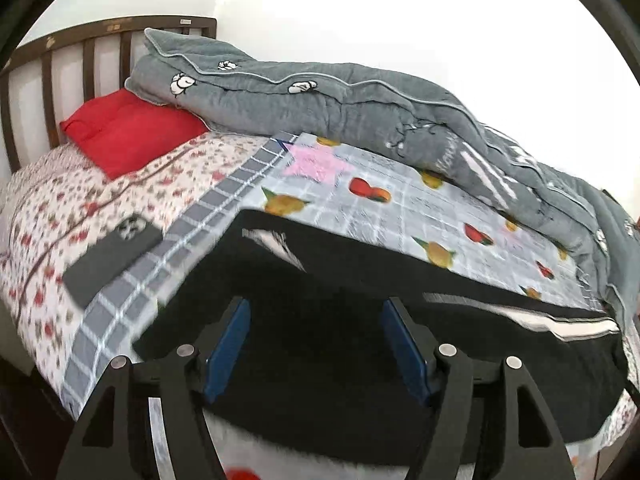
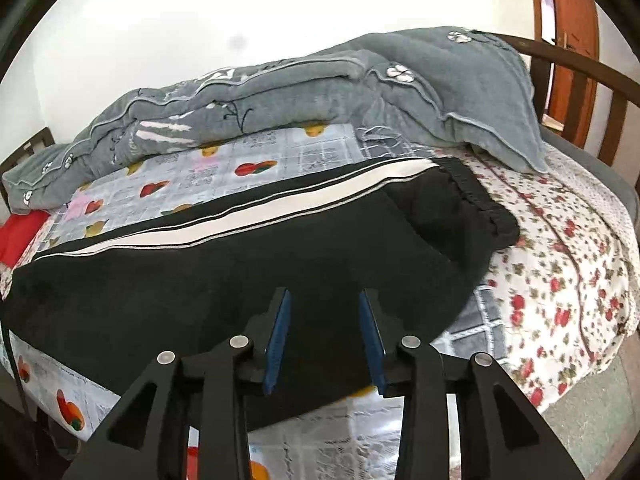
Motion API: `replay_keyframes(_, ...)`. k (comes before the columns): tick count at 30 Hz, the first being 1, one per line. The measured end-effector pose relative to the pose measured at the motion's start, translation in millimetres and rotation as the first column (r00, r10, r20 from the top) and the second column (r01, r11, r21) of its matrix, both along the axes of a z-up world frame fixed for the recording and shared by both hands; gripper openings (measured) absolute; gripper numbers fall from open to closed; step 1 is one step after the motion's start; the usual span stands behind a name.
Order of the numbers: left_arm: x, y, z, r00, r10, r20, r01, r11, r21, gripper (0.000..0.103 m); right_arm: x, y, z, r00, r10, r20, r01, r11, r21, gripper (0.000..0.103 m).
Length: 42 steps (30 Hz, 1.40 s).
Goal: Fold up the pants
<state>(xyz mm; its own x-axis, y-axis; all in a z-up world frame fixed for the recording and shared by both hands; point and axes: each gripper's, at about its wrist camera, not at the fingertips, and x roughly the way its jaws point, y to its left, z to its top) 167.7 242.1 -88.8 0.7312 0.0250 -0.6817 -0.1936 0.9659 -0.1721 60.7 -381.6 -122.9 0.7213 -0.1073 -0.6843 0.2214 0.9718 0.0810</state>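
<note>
The black pants (image 1: 360, 320) lie stretched lengthwise across the near half of the bed (image 1: 48, 248), flat on a grey checked sheet printed with fruit (image 1: 400, 204). From the right side their white side stripe (image 2: 256, 208) runs along the far edge of the cloth, and the gathered waistband (image 2: 476, 196) sits at the right end, where the fabric bunches a little and reaches onto the red-flowered bedspread (image 2: 560, 280). The left tool (image 1: 314, 304) hangs above the pants with its two blue pads (image 1: 230, 344) spread well apart; nothing is caught between them, only the dark cloth lying beneath. The right tool (image 2: 325, 292) is likewise over the pants near their front edge, its blue pads (image 2: 278, 340) parted by a narrower gap and gripping nothing. The picture from the left side is smeared with motion, so fine detail on the cloth is hard to read there. A dark phone in a case (image 1: 112, 256) rests on the flowered bedspread just left of the checked sheet, apart from the pants. Behind them a thick grey quilt with white flowers (image 1: 340, 96) is heaped along the far side of the bed, against the white wall. A red pillow (image 1: 128, 132) lies at the head end, beside the brown slatted headboard (image 1: 80, 52). A wooden door (image 2: 568, 16) shows at the upper right in the right view.
</note>
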Motion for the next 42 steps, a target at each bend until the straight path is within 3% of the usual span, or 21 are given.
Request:
replay_keyframes(4,36.7,12.7,-3.8,0.999,0.014,-0.040,-0.010,0.995,0.094,0.067,13.0,11.2,-7.1,1.000,0.019,-0.015,-0.019,1.000,-0.012,0.035)
replay_keyframes(9,80.8,38.8,-19.5,0.996,0.027,-0.089,-0.021,0.997,0.069,0.066,31.0,19.2,-20.5,0.999,0.034,-0.034,-0.034,0.999,-0.003,0.035)
replay_keyframes(14,114.9,45.7,-43.3,0.989,0.014,-0.150,0.006,0.991,0.132,0.066,48.5,30.0,-31.4,0.996,0.056,-0.067,-0.056,0.998,-0.003,0.035)
replay_keyframes(18,131.9,44.9,-75.4,0.970,-0.008,-0.244,0.045,0.988,0.148,0.064,55.3,40.9,-33.9,0.995,0.075,-0.072,-0.077,0.997,-0.018,0.035)
replay_keyframes(21,127.2,42.3,-85.3,0.978,0.003,-0.211,0.034,0.985,0.171,0.060,56.3,43.9,-37.4,0.993,0.080,-0.081,-0.081,0.997,-0.011,0.035)
replay_keyframes(25,120.0,37.6,-80.5,0.985,-0.037,-0.169,0.065,0.985,0.161,0.025,58.2,46.0,-42.2,0.993,0.078,-0.093,-0.079,0.997,-0.010,0.035)
replay_keyframes(27,116.0,35.3,-70.3,0.993,-0.021,-0.118,0.046,0.977,0.209,0.024,59.9,46.3,-43.9,0.992,0.074,-0.098,-0.075,0.997,-0.013,0.035)
replay_keyframes(29,108.0,40.4,-52.6,1.000,-0.009,-0.023,0.014,0.976,0.219,0.023,62.5,45.8,-44.6,0.993,0.068,-0.100,-0.069,0.998,-0.011,0.035)
replay_keyframes(31,99.4,55.7,-33.8,0.995,0.022,0.098,-0.036,0.989,0.144,0.023,63.4,45.0,-44.7,0.993,0.062,-0.098,-0.063,0.998,-0.010,0.035)
replay_keyframes(34,96.4,75.2,-21.7,0.974,0.125,0.189,-0.135,0.990,0.040,0.024,64.1,43.8,-45.8,0.994,0.055,-0.097,-0.057,0.998,-0.010,0.035)
replay_keyframes(39,125.2,74.0,-43.9,0.965,0.254,0.059,-0.259,0.960,0.102,0.042,65.0,38.6,-50.4,0.994,0.042,-0.103,-0.042,0.999,0.005,0.035)
replay_keyframes(40,127.9,75.9,-47.8,0.961,0.277,0.027,-0.278,0.956,0.098,0.053,65.2,37.3,-51.0,0.994,0.041,-0.104,-0.040,0.999,0.010,0.035)
replay_keyframes(42,123.2,76.6,-49.2,0.963,0.268,0.026,-0.269,0.962,0.057,0.054,64.8,36.0,-50.6,0.994,0.041,-0.102,-0.040,0.999,0.011,0.035)
